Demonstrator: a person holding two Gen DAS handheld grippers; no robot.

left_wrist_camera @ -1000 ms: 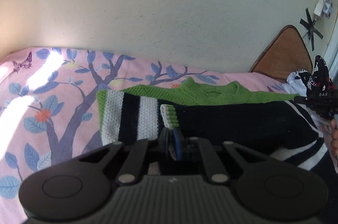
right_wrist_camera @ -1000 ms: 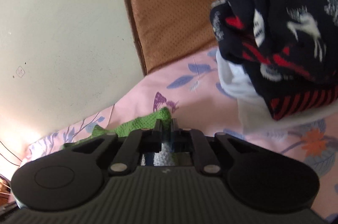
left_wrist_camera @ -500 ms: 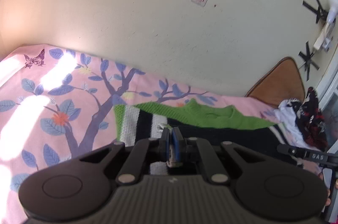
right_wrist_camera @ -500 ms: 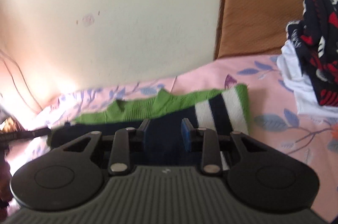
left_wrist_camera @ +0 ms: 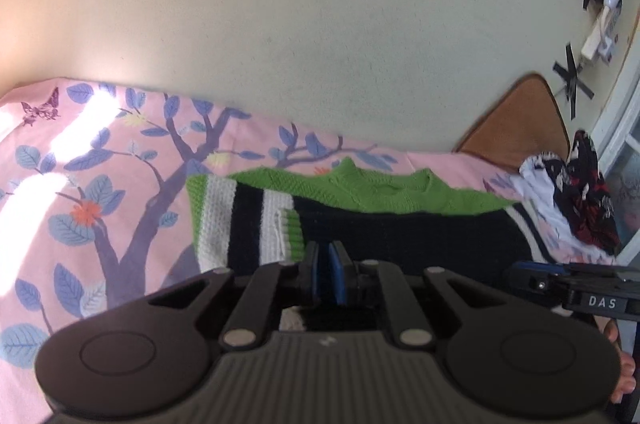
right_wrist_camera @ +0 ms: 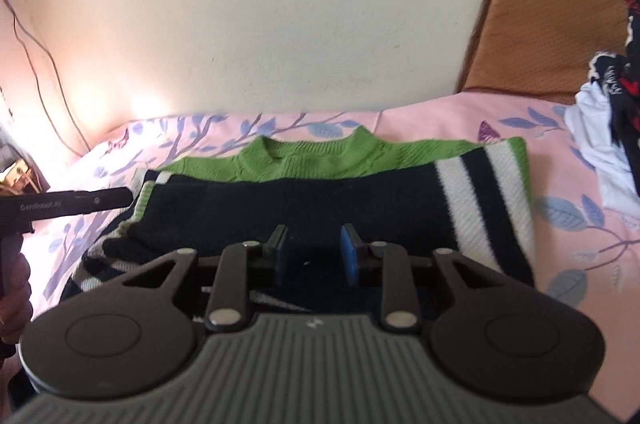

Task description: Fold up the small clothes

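Left claw (left_wrist_camera: 325, 274) closed, holds nothing seen. Right claw (right_wrist_camera: 313, 253) closing, nothing between pads, above sweater (right_wrist_camera: 320, 200) mid-frame on bed (right_wrist_camera: 580, 224). Risk: grabs too many layers, fold bunches.

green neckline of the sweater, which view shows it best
The right wrist view: the sweater's green neckline faces the camera, its round collar whole and unblocked. The left wrist view catches it obliquely, farther off, flattened into a wavy edge.

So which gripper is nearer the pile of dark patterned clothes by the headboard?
The right one. In the left wrist view the right gripper sits just below the clothes pile, while the left gripper is over the sweater's striped sleeve end, across the sweater from the pile.
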